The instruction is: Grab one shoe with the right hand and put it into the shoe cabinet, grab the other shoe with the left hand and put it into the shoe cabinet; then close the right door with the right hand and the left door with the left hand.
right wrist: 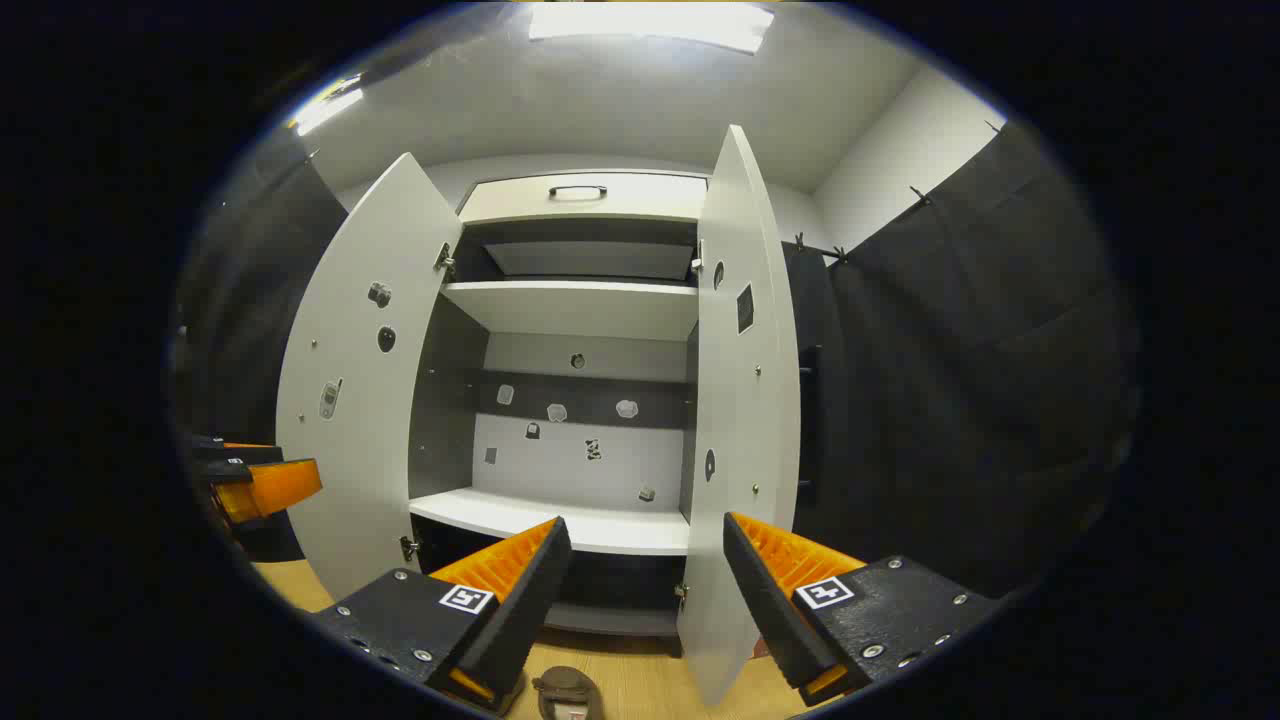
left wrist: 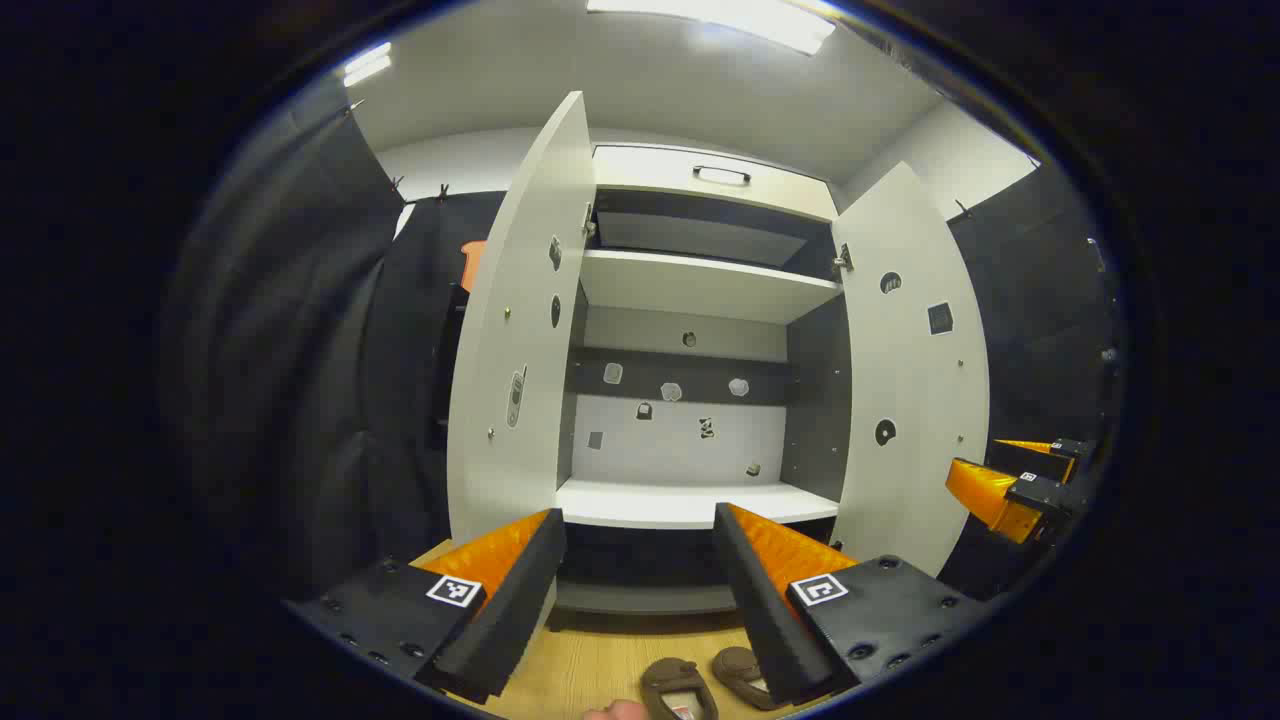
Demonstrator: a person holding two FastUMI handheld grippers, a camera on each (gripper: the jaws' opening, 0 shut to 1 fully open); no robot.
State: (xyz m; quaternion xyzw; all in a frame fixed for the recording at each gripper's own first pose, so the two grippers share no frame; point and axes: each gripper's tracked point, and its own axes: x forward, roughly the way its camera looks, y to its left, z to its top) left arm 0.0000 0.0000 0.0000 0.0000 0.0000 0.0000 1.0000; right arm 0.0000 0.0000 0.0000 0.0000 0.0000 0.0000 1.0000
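Left gripper view: facing the shoe cabinet [left wrist: 690,330], both doors standing wide open — left door [left wrist: 520,330], right door [left wrist: 915,370]. Showing bare white shelves, upper shelf [left wrist: 700,285] and lower shelf [left wrist: 690,503]; no shoe lying on either as far as visible. Hovering with the left gripper [left wrist: 640,580] spread wide, gripping nothing, above the wooden floor [left wrist: 600,665]. Lying on that floor just in front of the cabinet base: two brown shoes [left wrist: 715,680] side by side, one [left wrist: 680,690] between the fingers' line, the other [left wrist: 742,672] partly hidden behind the near finger. Showing the other gripper [left wrist: 1010,485] far off at the right edge, beside the right door.

Right gripper view: facing the same cabinet [right wrist: 580,330] from further right, right door [right wrist: 745,400] edge-on and close, left door [right wrist: 365,370] swung out. Holding the right gripper [right wrist: 640,590] wide apart too, nothing between the fingers. Peeking up at the bottom edge, one shoe [right wrist: 567,692] on the floor; its partner not made out here.

Status, judged: nothing completed yet. Remaining: picking up each shoe, placing both inside, then closing right door and left door.
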